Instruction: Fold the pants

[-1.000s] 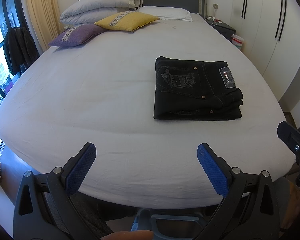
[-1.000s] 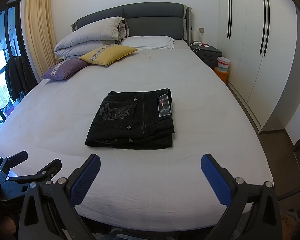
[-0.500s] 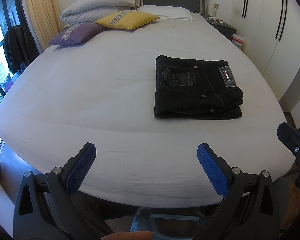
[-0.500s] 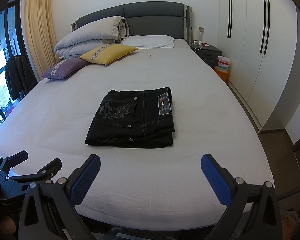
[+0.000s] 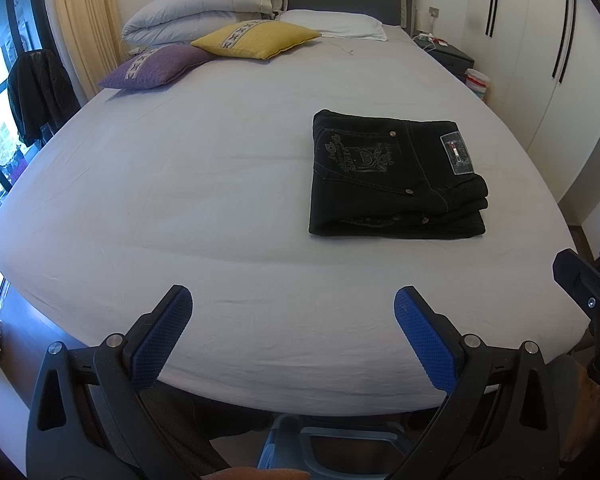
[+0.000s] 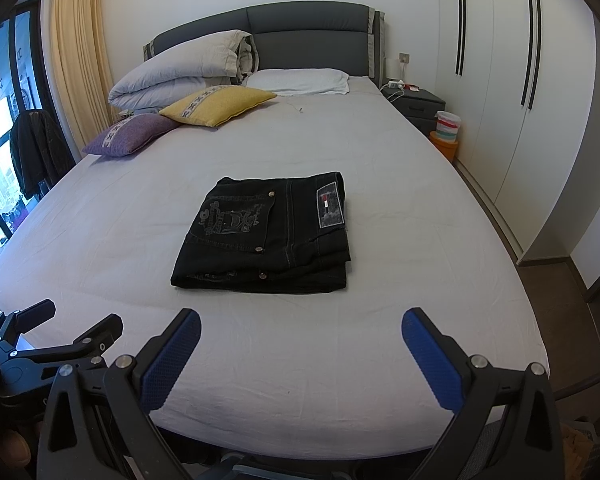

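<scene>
Black jeans (image 5: 392, 178) lie folded into a compact rectangle on the white bed (image 5: 204, 200), back pocket and label patch facing up; they also show in the right wrist view (image 6: 268, 236). My left gripper (image 5: 294, 300) is open and empty, held near the foot edge of the bed, well short and left of the jeans. My right gripper (image 6: 300, 320) is open and empty, near the foot edge, short of the jeans. The left gripper's fingers (image 6: 100, 330) show at the lower left of the right wrist view.
A yellow cushion (image 6: 216, 106), a purple cushion (image 6: 132, 134), a folded duvet (image 6: 188, 74) and a white pillow (image 6: 300, 80) lie at the headboard. A nightstand (image 6: 414, 104) and a small bin (image 6: 446, 132) stand right of the bed by the wardrobe doors (image 6: 500, 80).
Both views have shifted very slightly; the jeans and both grippers stay as they were.
</scene>
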Action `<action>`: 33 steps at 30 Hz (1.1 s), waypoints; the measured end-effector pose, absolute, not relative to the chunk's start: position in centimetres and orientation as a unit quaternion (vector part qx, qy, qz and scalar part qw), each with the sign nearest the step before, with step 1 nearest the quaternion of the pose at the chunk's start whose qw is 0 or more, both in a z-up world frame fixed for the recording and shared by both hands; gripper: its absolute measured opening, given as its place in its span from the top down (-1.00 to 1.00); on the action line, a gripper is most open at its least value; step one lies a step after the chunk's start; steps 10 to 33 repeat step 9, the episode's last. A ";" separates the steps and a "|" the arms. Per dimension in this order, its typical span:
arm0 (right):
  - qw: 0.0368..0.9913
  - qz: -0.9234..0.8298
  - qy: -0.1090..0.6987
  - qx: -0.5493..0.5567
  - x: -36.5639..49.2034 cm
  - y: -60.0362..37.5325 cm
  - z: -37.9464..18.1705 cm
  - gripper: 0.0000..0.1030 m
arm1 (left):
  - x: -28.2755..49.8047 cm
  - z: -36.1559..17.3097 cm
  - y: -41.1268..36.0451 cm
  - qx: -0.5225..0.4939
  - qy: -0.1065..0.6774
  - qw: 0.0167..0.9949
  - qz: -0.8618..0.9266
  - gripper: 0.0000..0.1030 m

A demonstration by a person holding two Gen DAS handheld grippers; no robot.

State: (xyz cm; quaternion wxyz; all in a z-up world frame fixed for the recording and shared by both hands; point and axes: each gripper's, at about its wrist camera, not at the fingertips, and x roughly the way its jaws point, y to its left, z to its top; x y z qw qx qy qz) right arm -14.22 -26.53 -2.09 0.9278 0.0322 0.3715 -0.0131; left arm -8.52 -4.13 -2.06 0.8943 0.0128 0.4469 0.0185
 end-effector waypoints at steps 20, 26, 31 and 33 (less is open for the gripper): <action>0.927 -0.013 0.374 0.032 -14.3 -26.8 -2.4 -1.00 | -8.9 -1.6 -4.4 0.018 0.433 0.901 0.019 -1.00; 0.927 -0.013 0.374 0.032 -14.3 -26.8 -2.4 -1.00 | -8.9 -1.6 -4.4 0.018 0.433 0.901 0.019 -1.00; 0.927 -0.013 0.374 0.032 -14.3 -26.8 -2.4 -1.00 | -8.9 -1.6 -4.4 0.018 0.433 0.901 0.019 -1.00; 0.927 -0.013 0.374 0.032 -14.3 -26.8 -2.4 -1.00 | -8.9 -1.6 -4.4 0.018 0.433 0.901 0.019 -1.00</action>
